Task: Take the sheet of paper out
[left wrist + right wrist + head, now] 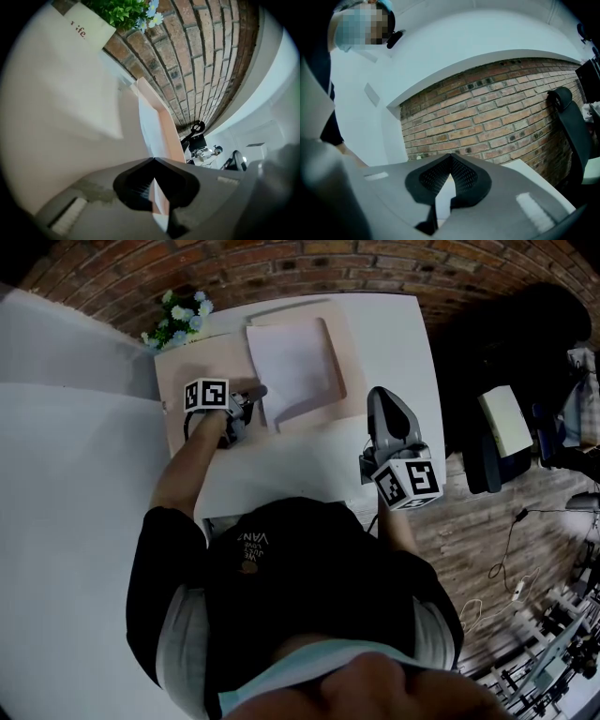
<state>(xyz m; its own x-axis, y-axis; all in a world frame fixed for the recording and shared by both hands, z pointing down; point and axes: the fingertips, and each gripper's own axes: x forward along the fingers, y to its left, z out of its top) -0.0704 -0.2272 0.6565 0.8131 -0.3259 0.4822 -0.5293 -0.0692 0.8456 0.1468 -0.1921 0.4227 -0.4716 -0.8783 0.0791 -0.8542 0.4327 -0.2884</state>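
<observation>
A white sheet of paper (292, 367) lies in an open pale pink folder (339, 343) at the back of the white table (394, 334). My left gripper (258, 392) is at the sheet's left edge near its front corner, and that corner looks slightly raised. In the left gripper view the jaws are shut, with the thin edge of the sheet (149, 129) and the pink folder (168, 129) running in between them. My right gripper (380, 396) hovers over the table's right side, shut, with nothing in it. It points level at the brick wall (497, 108).
A potted plant with pale flowers (178, 320) stands at the table's back left corner, beside the folder. A brick wall runs behind the table. A dark office chair (572, 126) and a stand with a pale pad (504, 423) are to the right of the table.
</observation>
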